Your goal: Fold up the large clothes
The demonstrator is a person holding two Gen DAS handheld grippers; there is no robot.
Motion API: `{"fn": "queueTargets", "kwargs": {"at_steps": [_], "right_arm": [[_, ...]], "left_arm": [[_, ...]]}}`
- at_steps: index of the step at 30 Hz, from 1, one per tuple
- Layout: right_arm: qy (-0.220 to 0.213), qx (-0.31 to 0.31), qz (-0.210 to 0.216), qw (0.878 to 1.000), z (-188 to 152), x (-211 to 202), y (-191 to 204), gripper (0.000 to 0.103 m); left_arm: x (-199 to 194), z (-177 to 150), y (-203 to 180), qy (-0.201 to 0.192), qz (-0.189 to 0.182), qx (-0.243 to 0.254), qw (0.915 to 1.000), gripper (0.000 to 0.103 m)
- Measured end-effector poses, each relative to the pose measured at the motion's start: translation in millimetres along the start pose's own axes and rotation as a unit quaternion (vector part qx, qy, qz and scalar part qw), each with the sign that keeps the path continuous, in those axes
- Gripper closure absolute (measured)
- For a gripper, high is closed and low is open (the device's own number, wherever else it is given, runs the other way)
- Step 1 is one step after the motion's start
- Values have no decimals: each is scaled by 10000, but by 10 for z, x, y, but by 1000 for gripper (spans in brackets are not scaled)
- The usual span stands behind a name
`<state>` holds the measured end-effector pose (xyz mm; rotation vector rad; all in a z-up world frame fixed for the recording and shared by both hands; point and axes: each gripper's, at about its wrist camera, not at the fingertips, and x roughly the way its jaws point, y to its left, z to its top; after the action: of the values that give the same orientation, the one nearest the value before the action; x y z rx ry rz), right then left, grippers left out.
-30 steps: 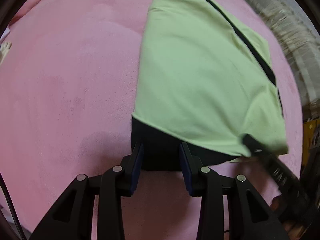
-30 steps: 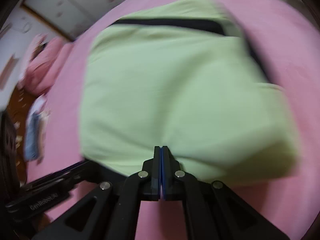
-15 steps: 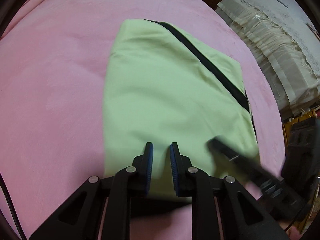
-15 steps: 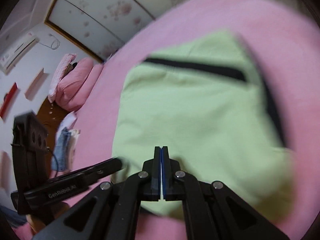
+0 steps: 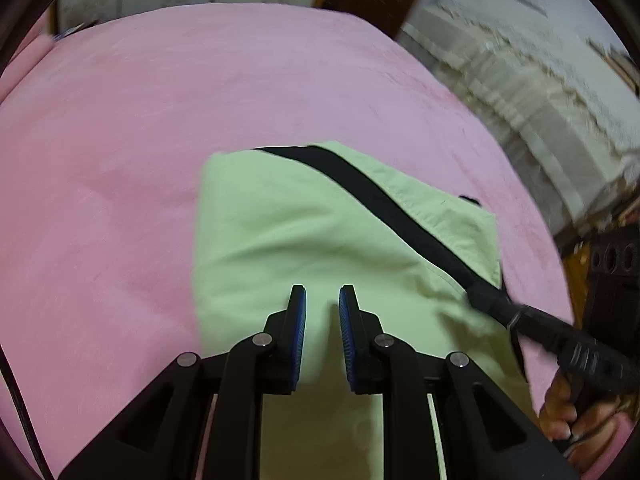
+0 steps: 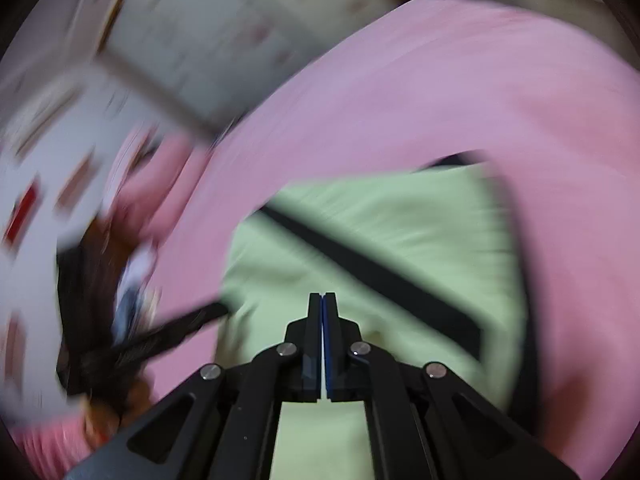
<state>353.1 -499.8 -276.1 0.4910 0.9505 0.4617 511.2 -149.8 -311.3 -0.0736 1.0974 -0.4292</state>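
We see the green garment (image 5: 304, 232), folded with a black band (image 5: 384, 204) running slantwise across it, lying on the pink bed (image 5: 160, 120). In the left wrist view the left tongs (image 5: 322, 300) stand over the garment's near part, jaws a little apart with green cloth showing in the gap; we cannot tell whether the pads press on it. The right tongs (image 6: 322, 304) are clenched flat together, nothing visible between them, above the same cloth. At the lower right a hand (image 5: 576, 416) holds the other tool. Beyond the bed stands pale draped furniture (image 5: 540, 92).
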Motion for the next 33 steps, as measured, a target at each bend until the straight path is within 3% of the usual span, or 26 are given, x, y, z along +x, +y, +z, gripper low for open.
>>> {"fn": "queueTargets", "kwargs": {"at_steps": [2,4,6,7,8,10,12,14,17,22,26,31,33], "right_arm": [[364,-634,-629,9953,62,281,170,103],[242,-758,-1013,9917,133,425,123,103],[-104,-489,-1408,9888,241,405,-90,103],[-245,-276,-1494,9881,295,385,-230,103],[-199,38,-1233,9922,339,387,-403,103],[-142,-8,-1282,9916,294,337,-423,103],[-321,-457,-1851,9811,232,309,-263,103],[-678,-300,-2479,9659,195,117,-284,103],[-587,58,-2384,9694,103,26,-395,103],[-257,-229,-2398,9702,-21,-83,-320,103],[25,-304,-2540,9667,-267,-283,-170,103],[198,-12,-2666,9636,-811,-630,-128,101],[89,138,-2761,9610,-883,-756,-59,100]], "left_arm": [[175,95,-81,66,106,294,9995,88],[284,239,-70,-44,196,368,9991,88],[294,345,58,-156,158,138,9997,89],[286,399,157,-234,112,-82,9996,92],[326,473,256,-242,37,-330,9992,97],[400,557,423,-152,-152,-751,9969,99],[409,546,453,-169,-139,-930,9954,99],[355,474,460,-191,-43,-938,9954,99],[229,254,478,-114,59,-869,9961,99],[118,-99,285,148,195,-986,9948,99],[45,-416,63,325,194,-1200,9921,99],[-118,-762,-255,183,534,-929,9941,99],[-236,-828,-231,315,709,-1142,9904,92]]}}
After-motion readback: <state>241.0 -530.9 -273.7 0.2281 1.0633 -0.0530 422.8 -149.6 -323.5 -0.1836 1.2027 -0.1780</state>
